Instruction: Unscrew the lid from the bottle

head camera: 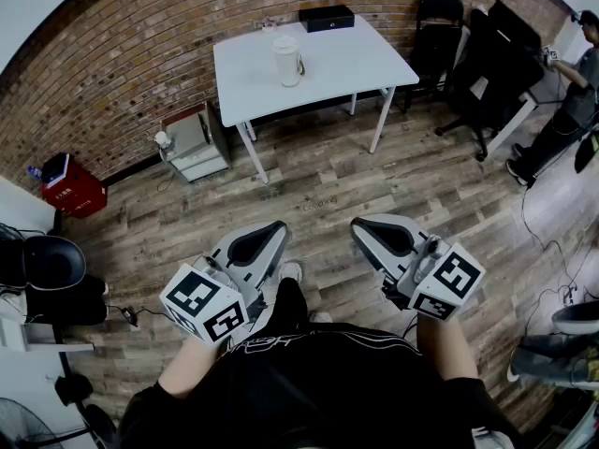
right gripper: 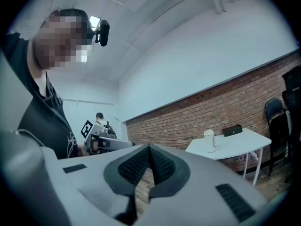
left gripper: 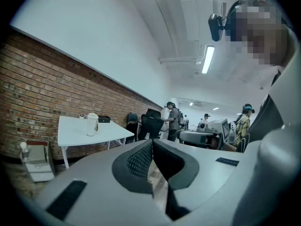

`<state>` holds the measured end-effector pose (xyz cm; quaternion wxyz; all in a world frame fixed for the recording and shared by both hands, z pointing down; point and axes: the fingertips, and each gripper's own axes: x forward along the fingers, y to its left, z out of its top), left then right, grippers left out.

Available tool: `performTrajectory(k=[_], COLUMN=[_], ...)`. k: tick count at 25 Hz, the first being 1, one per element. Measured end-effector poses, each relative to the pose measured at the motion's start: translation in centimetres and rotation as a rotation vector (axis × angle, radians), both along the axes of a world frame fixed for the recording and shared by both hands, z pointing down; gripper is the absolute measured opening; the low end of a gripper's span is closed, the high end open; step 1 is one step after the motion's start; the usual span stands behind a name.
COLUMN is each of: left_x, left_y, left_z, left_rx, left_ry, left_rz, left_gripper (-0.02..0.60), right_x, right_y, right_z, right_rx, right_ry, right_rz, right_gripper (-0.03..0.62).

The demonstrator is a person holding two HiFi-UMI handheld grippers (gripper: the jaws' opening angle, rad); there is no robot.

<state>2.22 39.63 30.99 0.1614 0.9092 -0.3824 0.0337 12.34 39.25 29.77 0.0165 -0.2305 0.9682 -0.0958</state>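
A white bottle (head camera: 287,60) with a lid stands upright on the white table (head camera: 356,64) by the brick wall, far ahead of me. It also shows small in the left gripper view as the bottle (left gripper: 92,124) and in the right gripper view as the bottle (right gripper: 209,141). My left gripper (head camera: 279,231) is held low in front of my body, jaws shut with nothing between them. My right gripper (head camera: 361,228) is beside it at the same height, also shut and empty. Both are well short of the table.
A black box (head camera: 327,18) lies at the table's far edge. Black chairs (head camera: 468,45) stand right of the table, a small cabinet (head camera: 195,143) left of it, a red box (head camera: 70,187) farther left. A person (head camera: 571,92) stands at the far right. Wood floor lies between.
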Motion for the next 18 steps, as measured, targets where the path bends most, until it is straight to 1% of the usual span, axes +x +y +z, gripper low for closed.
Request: performTrajectory(k=[3, 7, 12, 13, 14, 15, 16, 18], left_x=[-0.6, -1.8, -3.2, -3.7, -4.0, -4.4, -4.6, -5.1], left_y=[-1.4, -3.7, -7.6, -8.5, -9.4, -10.4, -11.3, -13.4], left_z=[0.3, 1.2, 2.4, 2.6, 2.8, 3.0, 3.1, 3.3], left_rx=[-0.001, -0.015, -0.030, -0.030, -0.033, -0.039, -0.048, -0.057], left_ry=[-0.003, -0.014, -0.026, -0.029, -0.029, -0.025, -0.016, 0.008], left_rz=[-0.007, -0.020, -0.033, -0.033, -0.028, -0.020, -0.009, 0.009], left_gripper=[0.032, 0.032, 0.035, 0.039, 0.068, 0.142, 0.191, 0.229], right_x=[-0.1, -0.1, 0.0, -0.2, -0.5, -0.8, -1.2, -2.0], right_y=[-1.4, -4.2, -7.6, -8.5, -9.4, -10.4, -11.4, -13.5], right_z=[0.5, 1.1, 2.2, 2.4, 2.6, 2.7, 2.8, 2.8], right_rx=[-0.011, -0.037, -0.042, -0.048, -0.053, -0.055, -0.053, -0.046], right_ry=[0.010, -0.001, 0.006, 0.007, 0.011, 0.019, 0.030, 0.040], right_rz=[0.019, 0.075, 0.115, 0.123, 0.131, 0.141, 0.152, 0.174], right_gripper=[0.000, 0.000, -0.003, 0.032, 0.064, 0.104, 0.140, 0.191])
